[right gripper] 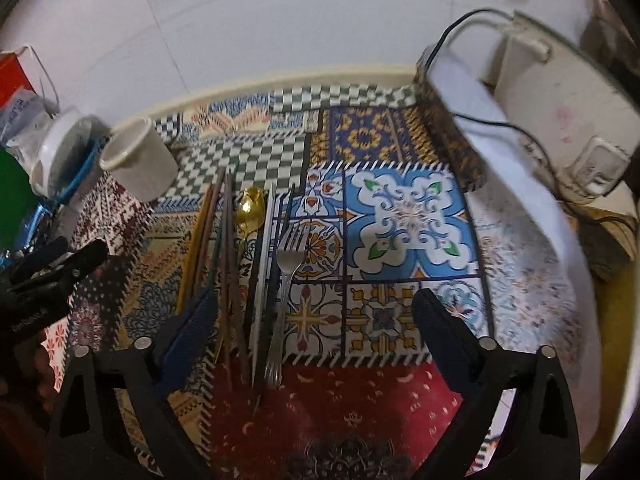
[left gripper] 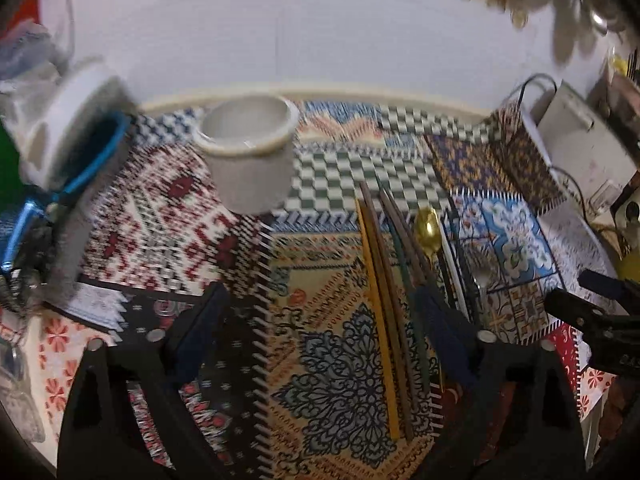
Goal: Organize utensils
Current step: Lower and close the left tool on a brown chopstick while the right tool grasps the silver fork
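Observation:
A bundle of utensils lies on the patchwork-print cloth (right gripper: 404, 216): wooden and coloured chopsticks (right gripper: 224, 260), a gold spoon (right gripper: 250, 208), a silver fork (right gripper: 290, 256) and dark and white sticks (right gripper: 264, 280). A white cup (right gripper: 138, 160) stands at the back left of them. My right gripper (right gripper: 316, 304) hangs open above the bundle's near end, its left finger over the chopsticks. In the left wrist view my left gripper (left gripper: 320, 300) is open above the cloth. The chopsticks (left gripper: 384, 300), the spoon (left gripper: 427, 228) and the fork (left gripper: 482, 280) are by its right finger, and the cup (left gripper: 248, 156) stands ahead.
A white lidded jar (left gripper: 68, 128) and a blue frame (left gripper: 92, 168) crowd the left edge. A white appliance (right gripper: 560, 120) with a black cable stands at the back right on a raised, cloth-covered block. A white wall closes the back. The other gripper (left gripper: 592, 300) shows at the right.

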